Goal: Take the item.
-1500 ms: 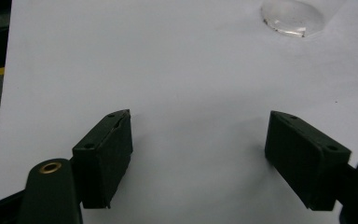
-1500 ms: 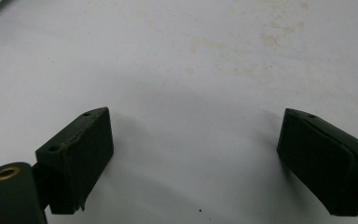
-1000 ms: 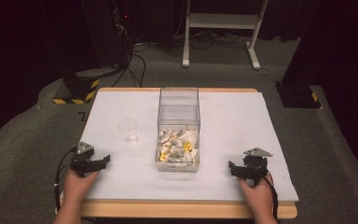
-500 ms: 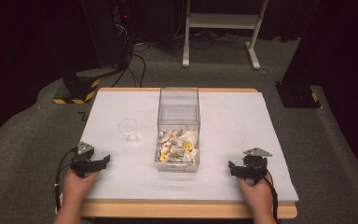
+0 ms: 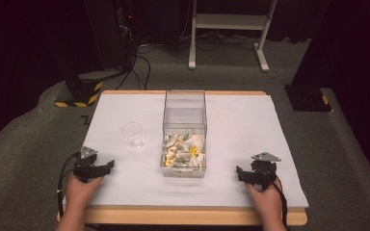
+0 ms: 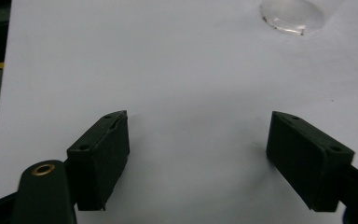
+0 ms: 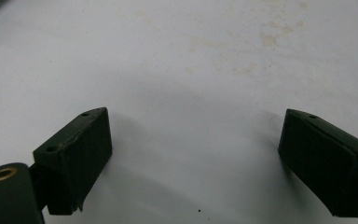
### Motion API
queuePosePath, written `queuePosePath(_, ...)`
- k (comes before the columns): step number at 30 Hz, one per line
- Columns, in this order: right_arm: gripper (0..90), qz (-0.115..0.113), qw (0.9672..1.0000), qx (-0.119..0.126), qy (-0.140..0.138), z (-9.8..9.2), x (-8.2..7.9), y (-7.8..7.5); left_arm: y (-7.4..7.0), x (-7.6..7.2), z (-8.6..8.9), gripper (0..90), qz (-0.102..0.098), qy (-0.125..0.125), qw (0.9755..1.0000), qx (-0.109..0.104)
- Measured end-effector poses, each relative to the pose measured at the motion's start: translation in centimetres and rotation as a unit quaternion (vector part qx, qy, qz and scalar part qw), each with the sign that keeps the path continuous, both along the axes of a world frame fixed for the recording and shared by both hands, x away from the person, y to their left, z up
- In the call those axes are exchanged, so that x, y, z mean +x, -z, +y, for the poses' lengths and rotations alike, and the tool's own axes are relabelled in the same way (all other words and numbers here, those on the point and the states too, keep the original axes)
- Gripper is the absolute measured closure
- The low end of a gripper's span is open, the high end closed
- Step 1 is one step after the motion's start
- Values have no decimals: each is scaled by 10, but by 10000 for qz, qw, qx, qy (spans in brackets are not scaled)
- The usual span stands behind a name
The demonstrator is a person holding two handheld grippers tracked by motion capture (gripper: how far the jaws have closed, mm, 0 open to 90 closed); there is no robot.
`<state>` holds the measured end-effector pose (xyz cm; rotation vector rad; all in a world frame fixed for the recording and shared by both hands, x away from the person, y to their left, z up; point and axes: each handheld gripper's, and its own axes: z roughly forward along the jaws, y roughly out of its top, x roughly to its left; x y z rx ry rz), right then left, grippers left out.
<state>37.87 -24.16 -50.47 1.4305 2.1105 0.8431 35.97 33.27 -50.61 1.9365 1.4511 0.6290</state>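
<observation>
A clear plastic box (image 5: 184,132) stands mid-table, its near half holding several white and yellow pieces (image 5: 183,150). Left of it is a small clear cup (image 5: 133,134), whose base (image 6: 291,16) appears at the top of the left gripper view. My left gripper (image 5: 102,167) rests on the white table cover near the front left, open, with nothing between its jaws (image 6: 196,161). At the front right my right gripper (image 5: 243,173) also sits open over bare white cover (image 7: 193,163), empty.
The white cover (image 5: 241,122) spreads over a wooden table whose front edge (image 5: 183,216) is near my hands. Faint stains (image 7: 261,37) mark the cover ahead of the right gripper. Beyond the table are a white stand (image 5: 229,24), cables and dark equipment.
</observation>
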Motion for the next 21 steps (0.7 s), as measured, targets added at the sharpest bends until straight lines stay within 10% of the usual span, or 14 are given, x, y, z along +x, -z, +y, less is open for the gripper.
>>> queuePosePath(21,93,-1,10000,11,4,0,0,0,-18,-13,-20,209,-429,492,9971,-391)
